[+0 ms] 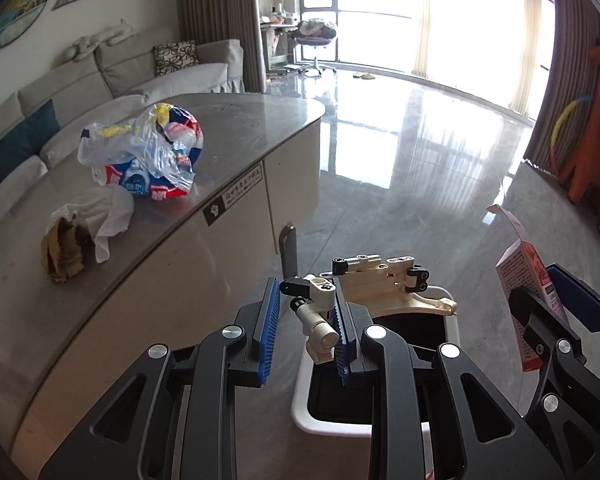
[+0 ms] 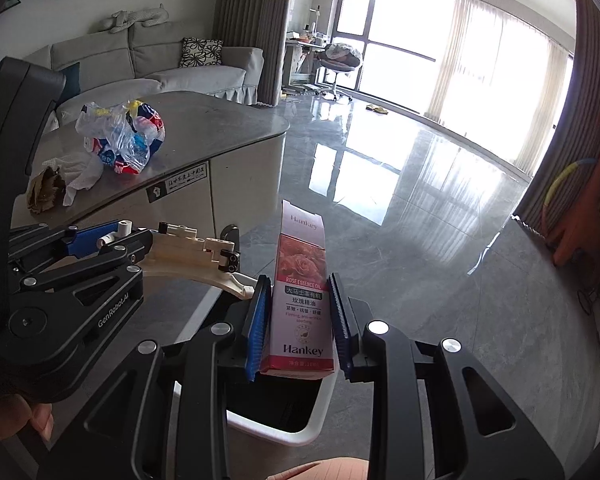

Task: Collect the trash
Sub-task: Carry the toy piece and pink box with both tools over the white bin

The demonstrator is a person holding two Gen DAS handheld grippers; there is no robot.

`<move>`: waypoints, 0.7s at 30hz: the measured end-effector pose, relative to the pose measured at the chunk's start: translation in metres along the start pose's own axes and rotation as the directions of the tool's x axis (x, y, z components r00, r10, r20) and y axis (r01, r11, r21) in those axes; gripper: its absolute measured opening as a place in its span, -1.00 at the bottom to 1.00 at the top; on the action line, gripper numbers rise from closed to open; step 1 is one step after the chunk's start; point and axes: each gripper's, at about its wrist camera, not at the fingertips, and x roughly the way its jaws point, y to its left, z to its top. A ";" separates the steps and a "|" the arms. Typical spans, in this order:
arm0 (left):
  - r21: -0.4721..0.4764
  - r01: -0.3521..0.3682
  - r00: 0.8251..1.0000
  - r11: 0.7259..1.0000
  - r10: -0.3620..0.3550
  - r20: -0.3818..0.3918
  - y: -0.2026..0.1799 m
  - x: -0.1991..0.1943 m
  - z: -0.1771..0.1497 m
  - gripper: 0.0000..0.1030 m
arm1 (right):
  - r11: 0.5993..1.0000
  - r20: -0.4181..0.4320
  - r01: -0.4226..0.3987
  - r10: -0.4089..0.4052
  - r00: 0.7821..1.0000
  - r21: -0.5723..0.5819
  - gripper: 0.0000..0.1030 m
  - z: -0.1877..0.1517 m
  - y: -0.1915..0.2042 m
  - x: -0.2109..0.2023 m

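Observation:
My left gripper (image 1: 306, 312) stands open above a white trash bin (image 1: 332, 426); a cream and black toy brick assembly (image 1: 380, 280) hangs against its right blue pad, over the bin's dark mouth. My right gripper (image 2: 300, 316) is shut on a pink "Hankey" rose oil box (image 2: 300, 296), held upright above the same bin (image 2: 296, 428). The box also shows in the left wrist view (image 1: 524, 280). On the grey counter (image 1: 236, 120) lie a crumpled plastic bag bundle (image 1: 148, 152), a white tissue (image 1: 104, 216) and a brown paper wad (image 1: 62, 250).
The counter's curved edge runs left of the bin. A grey sofa (image 1: 140, 68) stands behind it. Glossy grey floor (image 1: 400, 168) spreads to the right. An orange dinosaur toy (image 1: 592, 120) stands at the far right wall. A desk chair (image 1: 314, 38) stands by the window.

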 end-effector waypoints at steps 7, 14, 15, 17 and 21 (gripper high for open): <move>0.036 0.016 0.999 0.999 -0.015 -0.042 -0.022 0.016 -0.004 -0.49 | 1.000 -0.021 0.019 -0.019 1.000 0.021 -0.41 -0.008 -0.015 0.007; 0.070 0.003 0.995 0.998 0.005 -0.102 -0.036 0.054 -0.010 -0.49 | 0.998 -0.028 0.042 -0.041 0.999 0.039 -0.41 -0.012 -0.023 0.011; 0.079 -0.007 0.994 0.997 0.016 -0.109 -0.039 0.058 -0.011 -0.49 | 0.998 -0.031 0.043 -0.042 0.999 0.039 -0.41 -0.012 -0.023 0.012; 0.092 -0.011 0.993 0.996 0.022 -0.114 -0.043 0.062 -0.014 -0.49 | 0.998 -0.034 0.049 -0.048 0.998 0.036 -0.41 -0.013 -0.024 0.012; 0.107 -0.015 0.990 0.994 0.030 -0.138 -0.048 0.067 -0.016 -0.49 | 0.998 -0.047 0.048 -0.046 0.998 0.040 -0.41 -0.015 -0.024 0.016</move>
